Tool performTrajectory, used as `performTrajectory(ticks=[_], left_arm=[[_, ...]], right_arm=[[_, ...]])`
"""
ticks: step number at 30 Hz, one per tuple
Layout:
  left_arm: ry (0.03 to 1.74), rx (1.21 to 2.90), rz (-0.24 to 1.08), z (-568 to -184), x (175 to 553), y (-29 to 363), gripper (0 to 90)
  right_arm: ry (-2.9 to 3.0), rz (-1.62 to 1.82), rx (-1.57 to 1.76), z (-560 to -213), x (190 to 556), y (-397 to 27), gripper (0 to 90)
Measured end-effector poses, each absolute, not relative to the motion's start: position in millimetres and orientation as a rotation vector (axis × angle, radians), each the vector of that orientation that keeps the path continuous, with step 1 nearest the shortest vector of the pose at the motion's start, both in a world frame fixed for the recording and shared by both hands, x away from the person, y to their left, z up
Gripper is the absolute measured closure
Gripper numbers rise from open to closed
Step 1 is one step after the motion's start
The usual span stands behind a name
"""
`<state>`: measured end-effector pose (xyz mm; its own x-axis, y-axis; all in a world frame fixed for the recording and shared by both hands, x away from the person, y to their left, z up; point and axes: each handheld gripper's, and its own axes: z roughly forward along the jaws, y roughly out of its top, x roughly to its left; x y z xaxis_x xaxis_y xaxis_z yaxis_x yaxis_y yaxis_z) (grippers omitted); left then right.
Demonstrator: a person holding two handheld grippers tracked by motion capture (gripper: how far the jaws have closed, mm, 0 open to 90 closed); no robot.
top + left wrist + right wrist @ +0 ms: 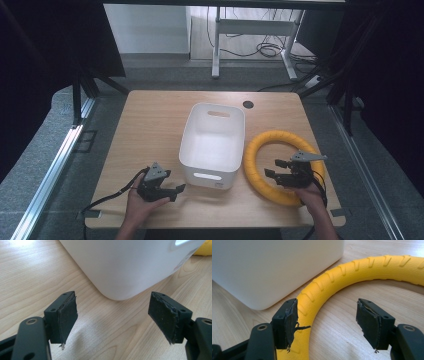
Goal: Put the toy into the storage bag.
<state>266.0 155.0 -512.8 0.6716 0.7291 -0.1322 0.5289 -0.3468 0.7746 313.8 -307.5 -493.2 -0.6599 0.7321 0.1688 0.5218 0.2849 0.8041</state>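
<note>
Right gripper view: open tongs [327, 322] beside yellow ring [332, 277].

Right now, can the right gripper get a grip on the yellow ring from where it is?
Probably yes. The right gripper stands open over the yellow ring, the near arc just inside one jaw. Nothing lies between them; the white bin sits beside the ring, apart.
</note>
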Motion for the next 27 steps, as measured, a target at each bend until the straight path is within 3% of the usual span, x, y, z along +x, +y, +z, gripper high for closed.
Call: performTrajectory(ticks=[18,27], left_arm=[[0.966,2.018,0.274,-510.0,276.0,158.3,23.7],[0.966,2.025,0.272,-511.2,274.3,156.9,23.7]], right_arm=[[2.432,1.181,1.14,-460.6,308.9,-309.6,34.7],[2.623,1.03,1.088,-466.0,312.8,-286.7,34.6]])
